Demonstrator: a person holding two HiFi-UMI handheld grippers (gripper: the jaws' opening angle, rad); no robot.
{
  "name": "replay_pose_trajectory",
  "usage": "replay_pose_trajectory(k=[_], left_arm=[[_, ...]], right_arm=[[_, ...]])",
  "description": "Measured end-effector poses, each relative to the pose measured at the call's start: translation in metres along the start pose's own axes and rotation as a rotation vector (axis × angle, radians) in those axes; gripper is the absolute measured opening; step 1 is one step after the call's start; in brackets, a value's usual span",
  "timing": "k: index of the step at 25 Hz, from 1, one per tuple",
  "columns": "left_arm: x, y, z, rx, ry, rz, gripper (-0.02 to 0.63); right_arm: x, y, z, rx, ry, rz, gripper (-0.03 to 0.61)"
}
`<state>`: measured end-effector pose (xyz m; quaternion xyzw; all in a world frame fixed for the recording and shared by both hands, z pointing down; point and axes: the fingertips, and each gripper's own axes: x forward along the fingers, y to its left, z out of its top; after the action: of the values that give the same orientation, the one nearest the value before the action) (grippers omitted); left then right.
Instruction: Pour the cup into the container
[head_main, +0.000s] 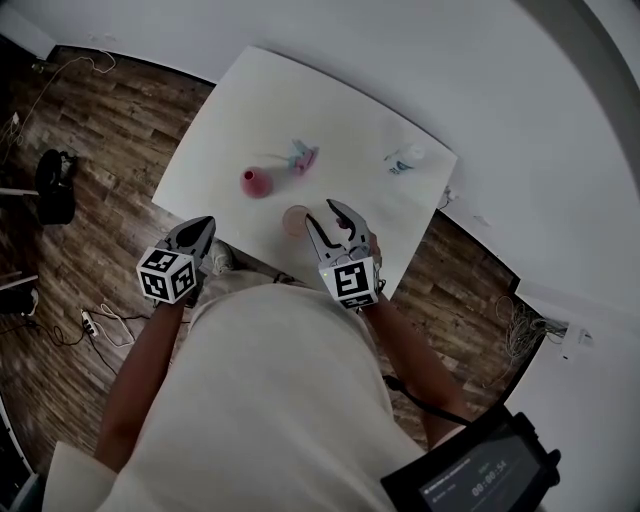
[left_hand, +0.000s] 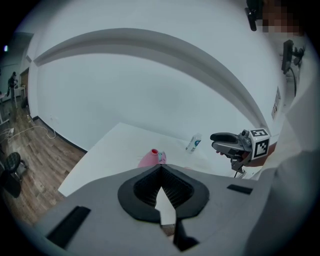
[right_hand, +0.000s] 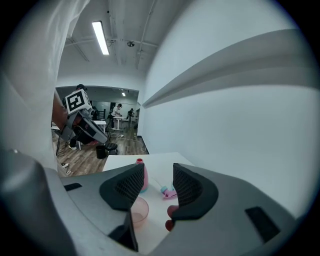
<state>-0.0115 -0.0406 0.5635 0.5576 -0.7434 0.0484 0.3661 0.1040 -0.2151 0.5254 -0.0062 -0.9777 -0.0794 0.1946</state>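
A translucent pink cup (head_main: 295, 220) (right_hand: 139, 210) stands upright near the front edge of the white table (head_main: 250, 100). What it holds I cannot make out. A pink bottle-shaped container (head_main: 256, 182) (left_hand: 148, 159) (right_hand: 139, 161) with a red mouth stands further in. My right gripper (head_main: 328, 215) (right_hand: 158, 182) (left_hand: 216, 140) hangs above and just right of the cup, its jaws a narrow gap apart with nothing between them. My left gripper (head_main: 205, 222) (left_hand: 161, 170) (right_hand: 102, 136) is shut and empty, off the table's front left edge.
A small pink and teal object (head_main: 302, 156) (right_hand: 169, 191) lies beyond the container. A clear bottle with a label (head_main: 405, 159) (left_hand: 194, 143) rests at the table's far right. Cables and a black chair (head_main: 55, 185) are on the wooden floor at left.
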Motion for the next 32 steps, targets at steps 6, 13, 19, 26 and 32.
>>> replay_pose_trajectory(k=[6,13,19,26,32], left_arm=[[0.001,-0.004,0.016,0.046,-0.041,0.011,0.009],[0.002,-0.023,0.031,0.113,-0.076,-0.012,0.009],[0.01,-0.028,0.036,0.127,-0.077,-0.044,0.009],[0.016,-0.023,0.039,0.165,-0.048,-0.108,0.009],[0.018,-0.003,0.053,0.221,-0.022,-0.165,0.009]], right_arm=[[-0.015,-0.022,0.015,0.003,-0.017,-0.162,0.181],[-0.025,-0.023,0.009,-0.015,-0.02,-0.243,0.181],[-0.025,-0.015,-0.008,0.015,0.026,-0.237,0.181],[-0.022,-0.009,-0.006,0.037,0.063,-0.279,0.181],[-0.011,-0.009,0.012,0.052,0.055,-0.384,0.181]])
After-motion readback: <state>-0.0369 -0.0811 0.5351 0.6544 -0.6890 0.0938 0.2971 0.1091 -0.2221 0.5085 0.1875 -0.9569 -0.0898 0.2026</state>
